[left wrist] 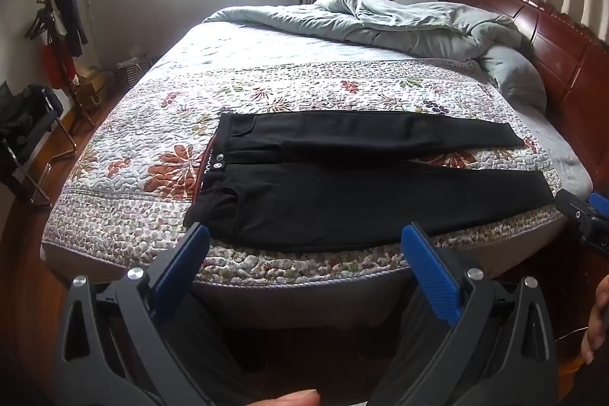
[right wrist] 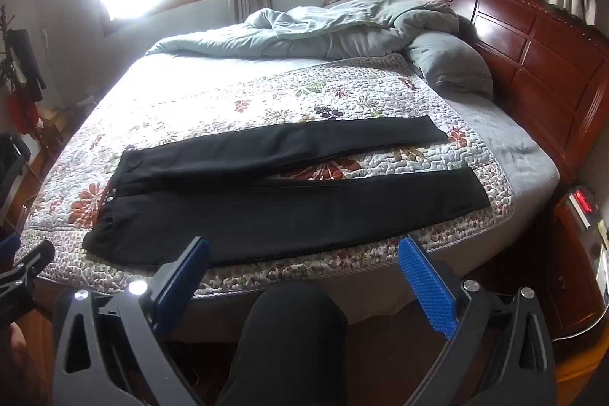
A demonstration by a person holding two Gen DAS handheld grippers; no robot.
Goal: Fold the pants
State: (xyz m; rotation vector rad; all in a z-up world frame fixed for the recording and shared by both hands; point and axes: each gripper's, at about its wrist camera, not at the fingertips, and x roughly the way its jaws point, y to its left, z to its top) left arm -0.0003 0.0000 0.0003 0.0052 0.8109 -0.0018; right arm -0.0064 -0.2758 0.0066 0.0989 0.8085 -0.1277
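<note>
Seen through the left wrist camera, the black pants [left wrist: 365, 185] are spread flat on the floral quilt [left wrist: 152, 124] near the bed's front edge, waistband to the left and both legs stretched rightward and slightly parted, while the left gripper [left wrist: 304, 238] is held wide open and empty short of them; a coat rack [left wrist: 57, 21] is shown only here. From the right wrist camera, the pants [right wrist: 274, 200] are seen likewise, the right gripper [right wrist: 304, 253] is spread wide with nothing held, and a wooden nightstand [right wrist: 582, 253] is caught only here.
</note>
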